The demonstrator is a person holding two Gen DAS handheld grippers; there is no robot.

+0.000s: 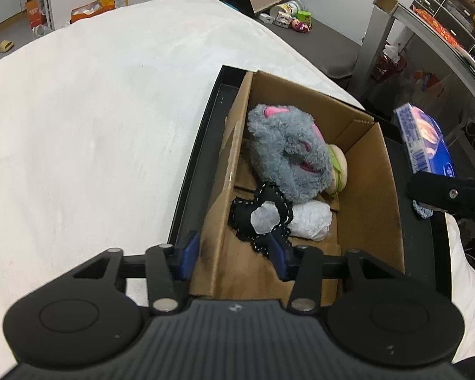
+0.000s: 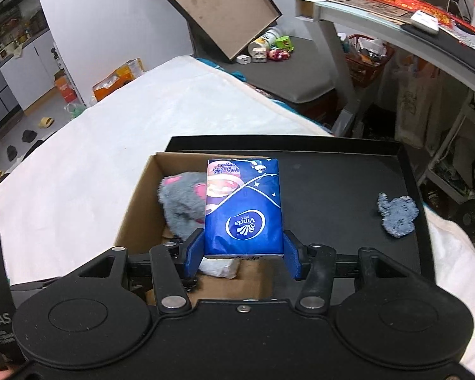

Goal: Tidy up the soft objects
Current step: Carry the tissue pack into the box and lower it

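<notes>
A cardboard box (image 1: 367,186) stands on a black tray (image 1: 193,171) on the white bed. In the box lie a grey plush toy (image 1: 288,155) with pink patches, a plush burger (image 1: 338,171), a black stitched pouch (image 1: 266,212) and a white wrapped bundle (image 1: 310,218). My left gripper (image 1: 234,253) is open and empty over the box's near left wall. My right gripper (image 2: 243,253) is shut on a blue Vinda tissue pack (image 2: 243,209), held above the box (image 2: 136,209); the pack also shows in the left wrist view (image 1: 424,139). A small blue-grey knitted piece (image 2: 397,212) lies on the tray (image 2: 332,183) at the right.
The white bed cover (image 1: 95,133) spreads to the left. A grey bench (image 2: 285,72) with toys and a tilted box lid stands behind. A desk (image 2: 395,28) with clutter under it is at the right. Boxes and slippers lie on the floor at far left.
</notes>
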